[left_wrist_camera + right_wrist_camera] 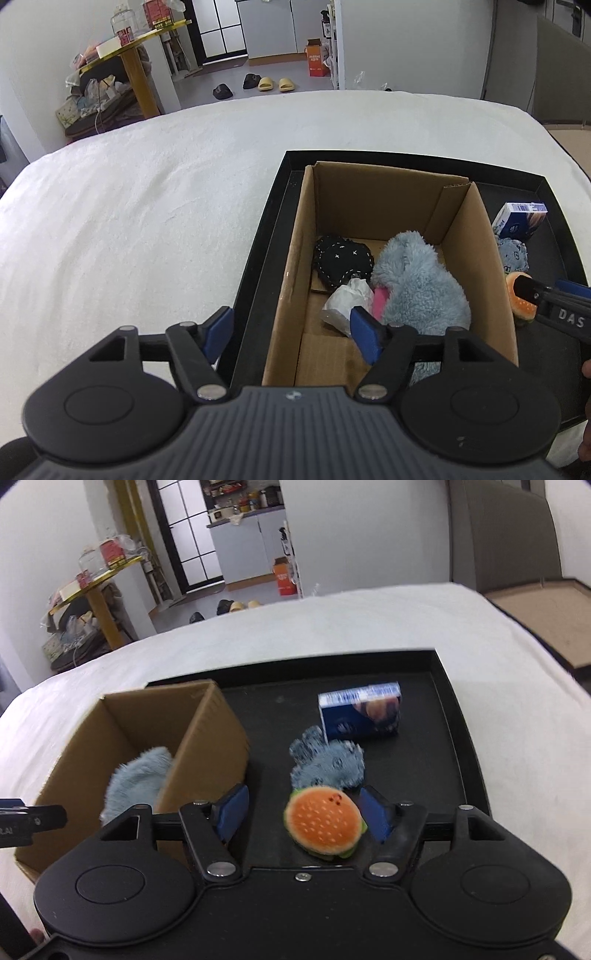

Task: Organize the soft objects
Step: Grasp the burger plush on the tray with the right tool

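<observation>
A cardboard box (476, 236) stands in a black tray (258, 258). Inside lie a fluffy blue plush (417, 280), a black stitched pouch (341, 264) and a white crumpled piece (349, 301). My left gripper (291, 332) is open and empty over the box's near left edge. My right gripper (306, 814) is open around a plush hamburger (323, 823) on the tray (458, 738), right of the box (207, 738). The right pad sits close beside the burger. A small blue-grey plush (328, 764) lies just behind it. The burger (519, 299) and the right gripper's fingers (528, 290) show in the left wrist view.
A blue carton (360, 714) stands at the tray's back right, also seen in the left wrist view (521, 219). The tray rests on a white bedspread (147, 184). A yellow side table (136, 62) with clutter and slippers (275, 84) are on the floor beyond the bed.
</observation>
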A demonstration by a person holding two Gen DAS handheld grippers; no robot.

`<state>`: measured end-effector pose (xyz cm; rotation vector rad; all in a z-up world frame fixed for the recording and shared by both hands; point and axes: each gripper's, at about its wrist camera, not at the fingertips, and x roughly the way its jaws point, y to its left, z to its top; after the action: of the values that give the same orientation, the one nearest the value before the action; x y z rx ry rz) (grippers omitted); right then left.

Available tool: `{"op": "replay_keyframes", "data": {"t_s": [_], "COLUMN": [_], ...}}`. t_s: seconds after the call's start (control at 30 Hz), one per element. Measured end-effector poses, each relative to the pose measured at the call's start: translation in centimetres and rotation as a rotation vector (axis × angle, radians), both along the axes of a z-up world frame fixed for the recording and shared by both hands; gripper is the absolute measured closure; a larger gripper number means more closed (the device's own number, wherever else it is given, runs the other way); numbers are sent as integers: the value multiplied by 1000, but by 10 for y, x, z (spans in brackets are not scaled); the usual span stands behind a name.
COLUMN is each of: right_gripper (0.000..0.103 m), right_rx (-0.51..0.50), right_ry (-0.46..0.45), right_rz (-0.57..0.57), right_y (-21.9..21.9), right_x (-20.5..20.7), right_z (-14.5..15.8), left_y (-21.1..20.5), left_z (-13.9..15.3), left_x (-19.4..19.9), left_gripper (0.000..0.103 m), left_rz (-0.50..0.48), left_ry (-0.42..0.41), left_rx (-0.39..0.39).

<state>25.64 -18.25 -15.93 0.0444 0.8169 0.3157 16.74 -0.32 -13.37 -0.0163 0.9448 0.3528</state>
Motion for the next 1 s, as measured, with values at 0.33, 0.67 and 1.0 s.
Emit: {"op": "replay_keyframes", "data": {"t_s": [0.33, 0.67, 1.0], "right_gripper": [36, 63, 69], "right_rx": [-21, -53, 16], "right_ry": [81, 90, 94], "right_rz": [-51, -36, -92], "right_y": [-4, -3, -27], "right_x": [20, 13, 0], "right_z": [-25, -32, -11], "left_y": [-7, -16, -13], "left_z": [0, -1, 10], "left_x": [5, 5, -2], "left_gripper": [34, 34, 34], "left_rz": [21, 16, 23], "left_ry": [18, 45, 79], "left_rx": [58, 104, 35]}}
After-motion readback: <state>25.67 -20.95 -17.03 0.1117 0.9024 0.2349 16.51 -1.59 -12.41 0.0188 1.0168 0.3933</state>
